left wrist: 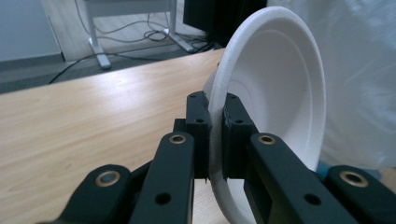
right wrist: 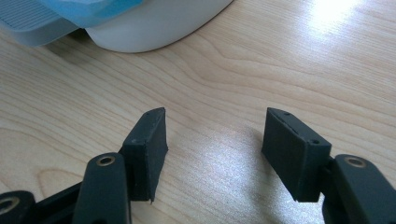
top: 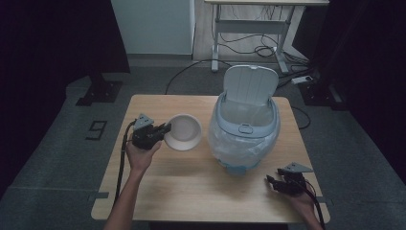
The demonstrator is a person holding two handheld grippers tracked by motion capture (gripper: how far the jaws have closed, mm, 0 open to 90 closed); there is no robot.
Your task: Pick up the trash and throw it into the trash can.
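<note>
A white foam bowl [top: 183, 132] hangs over the left half of the wooden table, just left of the bin. My left gripper [top: 164, 130] is shut on the bowl's rim, and the bowl [left wrist: 275, 93] stands tilted on edge between the pads in the left gripper view. The bin [top: 245, 132] is pale blue with a clear liner, and its lid is flipped up at the back. My right gripper [top: 271, 182] rests low at the table's front right corner. Its jaws are open with bare wood between them, and the bin's base [right wrist: 140, 28] lies beyond the gripper [right wrist: 212, 140].
The wooden table [top: 191, 187] has free surface along its front and left parts. Behind it the dark floor carries cables and the legs of a white desk [top: 249, 33]. A power strip [top: 302, 79] lies on the floor at the back right.
</note>
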